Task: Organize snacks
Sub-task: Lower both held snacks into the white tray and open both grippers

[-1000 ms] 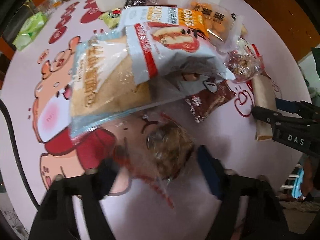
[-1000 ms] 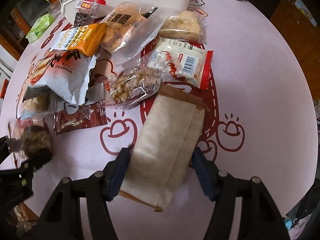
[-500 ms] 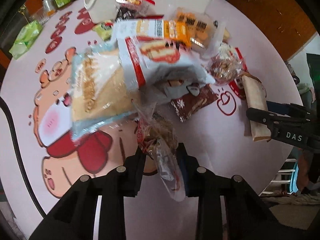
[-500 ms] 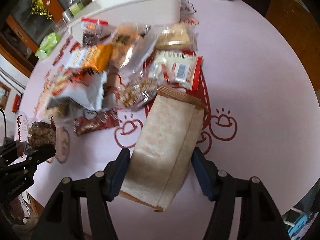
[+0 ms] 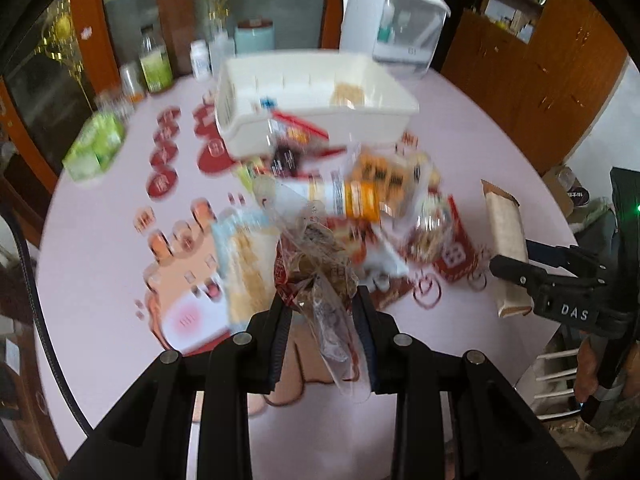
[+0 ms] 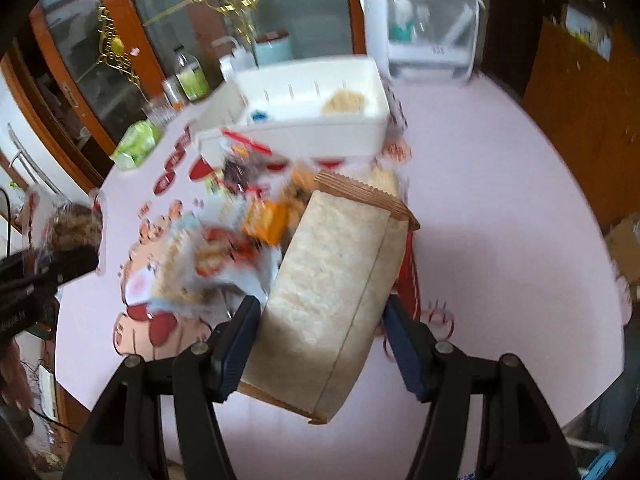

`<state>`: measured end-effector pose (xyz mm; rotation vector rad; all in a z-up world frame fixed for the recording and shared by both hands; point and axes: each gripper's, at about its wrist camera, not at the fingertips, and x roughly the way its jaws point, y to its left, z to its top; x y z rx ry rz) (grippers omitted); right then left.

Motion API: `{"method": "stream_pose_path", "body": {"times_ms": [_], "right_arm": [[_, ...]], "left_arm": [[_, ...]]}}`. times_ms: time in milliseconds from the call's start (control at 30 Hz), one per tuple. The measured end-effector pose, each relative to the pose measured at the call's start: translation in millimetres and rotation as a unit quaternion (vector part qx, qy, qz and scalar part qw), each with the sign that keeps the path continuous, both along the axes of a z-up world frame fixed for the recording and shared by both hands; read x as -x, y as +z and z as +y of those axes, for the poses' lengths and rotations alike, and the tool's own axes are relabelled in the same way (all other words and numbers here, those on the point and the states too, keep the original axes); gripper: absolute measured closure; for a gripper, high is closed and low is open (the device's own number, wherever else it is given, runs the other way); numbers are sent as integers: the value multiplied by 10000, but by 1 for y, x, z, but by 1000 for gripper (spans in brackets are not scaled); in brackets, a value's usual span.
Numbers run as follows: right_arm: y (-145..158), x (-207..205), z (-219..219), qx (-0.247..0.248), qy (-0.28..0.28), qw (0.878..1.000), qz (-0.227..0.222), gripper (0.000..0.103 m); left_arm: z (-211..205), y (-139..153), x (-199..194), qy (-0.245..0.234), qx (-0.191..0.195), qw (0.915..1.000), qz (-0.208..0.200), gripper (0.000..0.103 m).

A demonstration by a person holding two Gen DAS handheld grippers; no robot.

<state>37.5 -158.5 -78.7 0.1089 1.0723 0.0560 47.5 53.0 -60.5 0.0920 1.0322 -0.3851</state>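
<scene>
Two grippers hang above the pink bench (image 5: 460, 128), each with jaws clenched on a snack: the left gripper (image 5: 322, 312) pinches a clear bag of brown snacks (image 5: 320, 276), the right gripper (image 6: 320, 332) clamps a tan packet (image 6: 332, 292). Beyond lie a blurred pile of snack packs (image 5: 360, 200), then the white bin (image 5: 312, 96).

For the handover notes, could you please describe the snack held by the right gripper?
On the round pink table, before the white bin, the right gripper holds a tan bread pack above the pile. It alone is plain, long and blocky.
</scene>
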Motion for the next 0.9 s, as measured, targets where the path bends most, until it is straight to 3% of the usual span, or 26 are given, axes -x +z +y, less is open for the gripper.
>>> {"method": "stream_pose_path", "body": {"times_ms": [200, 500, 700, 900], "right_arm": [[77, -30, 14, 522, 195, 9954, -773, 40], [183, -104, 20, 1391, 417, 9710, -1902, 39], [199, -166, 24, 1622, 560, 9615, -2148, 39], [165, -232, 24, 1622, 682, 9658, -1907, 39]], "left_arm": [[11, 65, -29, -45, -135, 9980, -609, 74], [0, 162, -84, -46, -468, 9865, -1567, 74], [-14, 200, -131, 140, -589, 9817, -1804, 74], [-36, 197, -193, 304, -539, 9833, -1713, 73]]}}
